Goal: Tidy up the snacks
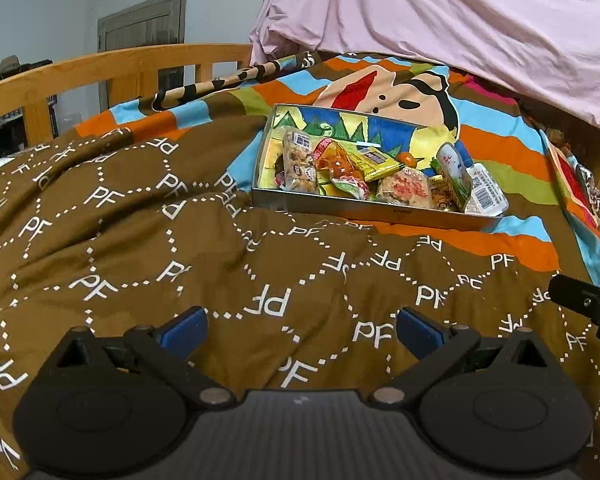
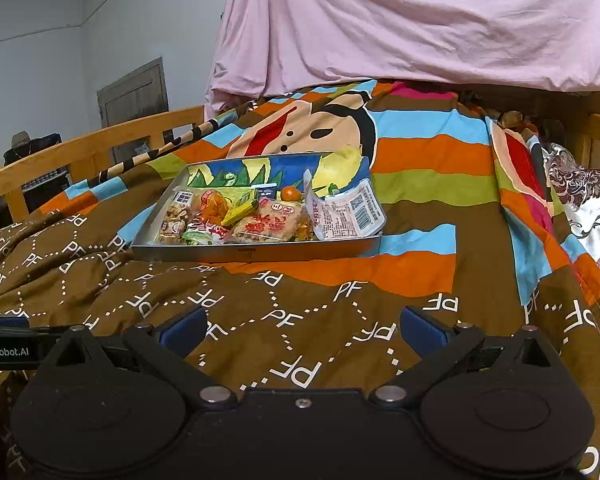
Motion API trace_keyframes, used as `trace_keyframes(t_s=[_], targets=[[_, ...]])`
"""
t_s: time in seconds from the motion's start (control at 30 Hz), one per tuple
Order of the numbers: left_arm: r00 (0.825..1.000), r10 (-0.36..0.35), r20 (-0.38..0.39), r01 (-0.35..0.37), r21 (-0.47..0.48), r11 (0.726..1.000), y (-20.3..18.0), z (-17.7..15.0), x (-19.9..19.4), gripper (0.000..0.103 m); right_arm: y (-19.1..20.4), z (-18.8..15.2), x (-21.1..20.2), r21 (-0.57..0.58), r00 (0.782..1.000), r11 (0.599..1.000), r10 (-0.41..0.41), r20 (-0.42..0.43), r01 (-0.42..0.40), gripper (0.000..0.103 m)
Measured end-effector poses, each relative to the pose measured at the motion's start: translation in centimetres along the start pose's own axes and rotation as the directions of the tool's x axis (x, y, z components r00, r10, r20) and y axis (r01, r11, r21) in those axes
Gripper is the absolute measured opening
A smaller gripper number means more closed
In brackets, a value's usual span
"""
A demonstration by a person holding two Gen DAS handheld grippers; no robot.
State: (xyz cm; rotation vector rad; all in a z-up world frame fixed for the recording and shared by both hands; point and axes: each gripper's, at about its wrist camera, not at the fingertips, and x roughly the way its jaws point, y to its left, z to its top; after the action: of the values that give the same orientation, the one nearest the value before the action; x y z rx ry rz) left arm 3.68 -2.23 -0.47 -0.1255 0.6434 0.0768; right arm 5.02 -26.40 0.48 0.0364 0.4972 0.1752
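Above the brown quilt, both grippers level (jaws spread, empty), facing the snack tray.

Bed w/ wooden slatted rail along far-left side. Over it a brown quilt printed w/ white dotted hexagons & "PF" letters, rumpled, filling the near part. Beyond it, striped cartoon cover – orange, blue, green, brown bands. Shallow metal tray sits on the covers where the two meet, slightly tilted, snack packets piled inside. Pink sheet heaped at far end, its edge over striped cover.
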Motion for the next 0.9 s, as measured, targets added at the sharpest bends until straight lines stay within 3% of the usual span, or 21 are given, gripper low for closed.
trace_keyframes(t_s=[0.9], targets=[[1.000,0.013,0.002,-0.013,0.032,0.999,-0.18,-0.12,-0.10,0.103,0.20,-0.11,0.18,-0.009,1.000,1.000,0.005,-0.013,-0.005,0.102]])
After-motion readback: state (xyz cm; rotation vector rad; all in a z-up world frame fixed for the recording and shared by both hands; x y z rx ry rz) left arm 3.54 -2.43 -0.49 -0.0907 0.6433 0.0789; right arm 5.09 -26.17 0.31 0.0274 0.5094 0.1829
